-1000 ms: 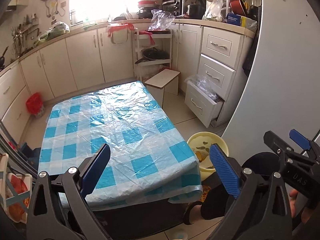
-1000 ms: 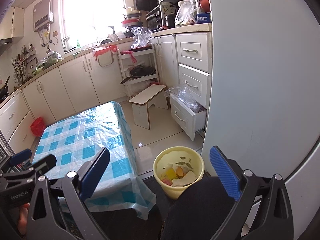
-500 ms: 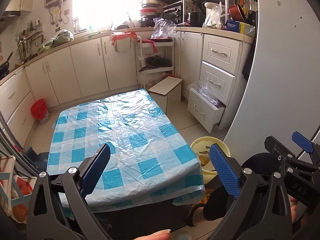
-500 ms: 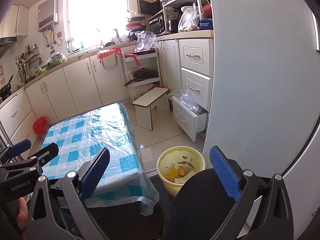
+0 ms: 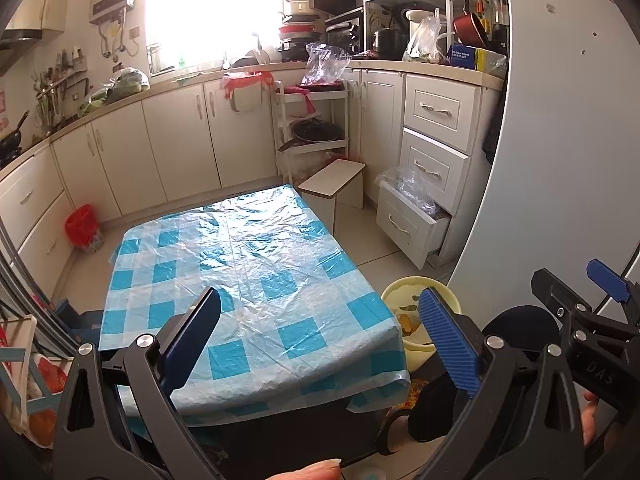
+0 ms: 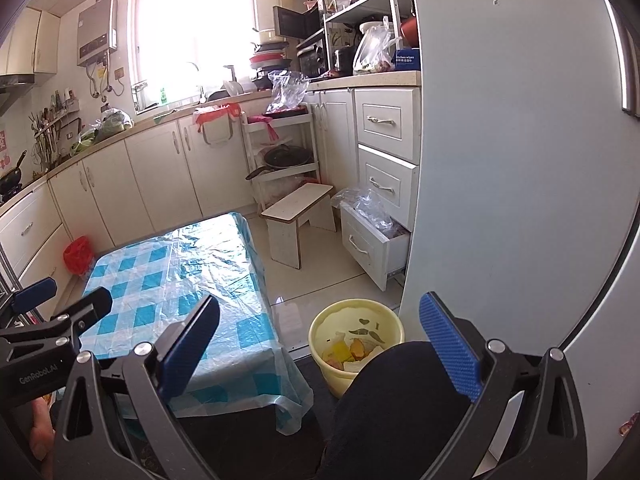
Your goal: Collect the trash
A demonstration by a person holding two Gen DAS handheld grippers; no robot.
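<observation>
A yellow bin point(image 6: 355, 345) stands on the floor right of the low table, with scraps of trash inside; it also shows in the left wrist view point(image 5: 412, 312), partly behind a finger. The table point(image 5: 248, 280) wears a blue-and-white checked plastic cloth, bare of trash; it also shows in the right wrist view point(image 6: 176, 276). My left gripper point(image 5: 320, 332) is open and empty, held above the table's near edge. My right gripper point(image 6: 320, 336) is open and empty, above the bin and the person's dark knee point(image 6: 400, 404).
A white fridge door point(image 6: 520, 160) fills the right. An open bottom drawer point(image 6: 372, 244) with plastic bags juts out. A small white stool point(image 6: 300, 216) stands behind the table. A red bag-lined bin point(image 5: 82, 228) sits by the left cabinets.
Both grippers have risen and tilted up, so the kitchen appears lower and more of the counters shows. Both stay open and empty.
</observation>
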